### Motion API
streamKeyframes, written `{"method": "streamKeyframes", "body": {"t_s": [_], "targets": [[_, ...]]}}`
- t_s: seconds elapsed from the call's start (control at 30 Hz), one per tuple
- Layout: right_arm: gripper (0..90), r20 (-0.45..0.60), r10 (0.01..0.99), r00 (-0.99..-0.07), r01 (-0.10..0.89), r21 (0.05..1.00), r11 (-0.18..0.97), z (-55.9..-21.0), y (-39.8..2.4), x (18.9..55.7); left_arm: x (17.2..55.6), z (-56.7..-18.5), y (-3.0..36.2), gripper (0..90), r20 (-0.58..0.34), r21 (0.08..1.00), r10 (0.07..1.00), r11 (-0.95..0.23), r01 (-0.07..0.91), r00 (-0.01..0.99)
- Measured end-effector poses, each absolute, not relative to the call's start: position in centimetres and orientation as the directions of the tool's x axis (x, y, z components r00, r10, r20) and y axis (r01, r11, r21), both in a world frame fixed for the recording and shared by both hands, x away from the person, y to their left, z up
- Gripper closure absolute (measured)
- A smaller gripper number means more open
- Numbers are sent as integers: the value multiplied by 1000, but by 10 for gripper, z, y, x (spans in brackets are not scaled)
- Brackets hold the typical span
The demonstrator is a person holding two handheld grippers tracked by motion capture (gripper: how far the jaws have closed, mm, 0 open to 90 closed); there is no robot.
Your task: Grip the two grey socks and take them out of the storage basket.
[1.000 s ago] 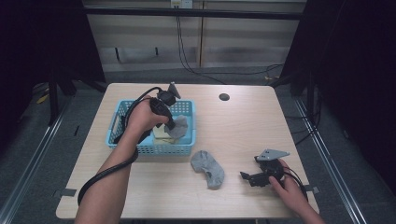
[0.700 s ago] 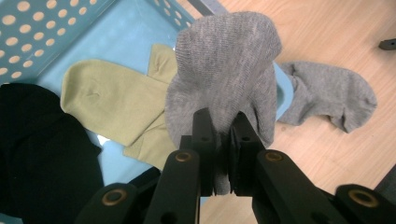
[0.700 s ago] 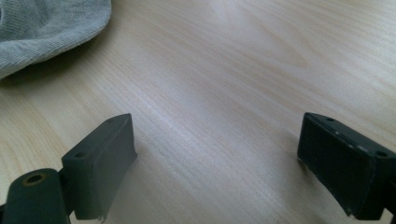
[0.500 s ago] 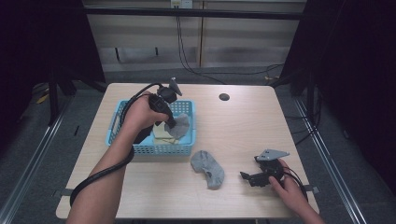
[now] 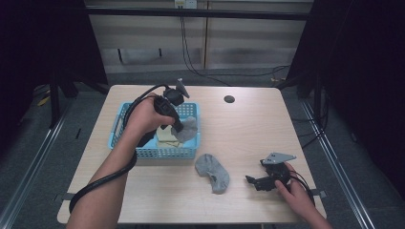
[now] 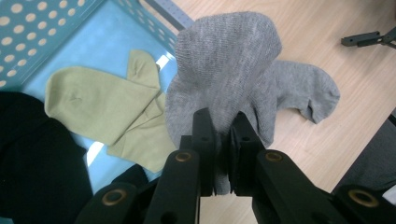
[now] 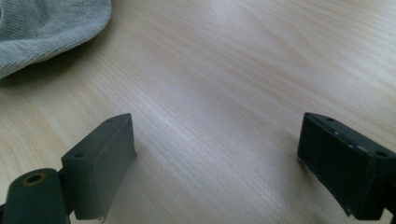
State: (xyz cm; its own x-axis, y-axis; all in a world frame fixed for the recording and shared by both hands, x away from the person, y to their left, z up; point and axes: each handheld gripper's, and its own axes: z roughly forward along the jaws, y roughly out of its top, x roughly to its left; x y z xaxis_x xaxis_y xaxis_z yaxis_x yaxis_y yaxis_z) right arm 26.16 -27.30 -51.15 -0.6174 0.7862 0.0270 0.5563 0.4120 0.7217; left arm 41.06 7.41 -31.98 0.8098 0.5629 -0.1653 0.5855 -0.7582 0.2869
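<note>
The left gripper has its jaws pinched tight on a grey sock, which hangs bunched just beyond them over the blue basket. The right gripper rests on the pale wooden table, jaws wide and empty, a second grey sock near them. Two pale green socks lie in the basket.

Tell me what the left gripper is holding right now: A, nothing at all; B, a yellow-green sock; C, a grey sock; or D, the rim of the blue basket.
C: in the left gripper view the left gripper has its jaws shut on a grey sock, lifted above the blue basket, while the yellow-green sock lies inside it.
</note>
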Motion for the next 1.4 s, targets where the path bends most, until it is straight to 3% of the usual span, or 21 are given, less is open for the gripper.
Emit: {"method": "streamKeyframes", "body": {"t_s": [1.4], "targets": [[107,27,786,-618,557,721,412,-512,-273,262,376,-354,-14,829,-204,324,392,-838,440,897]]}}
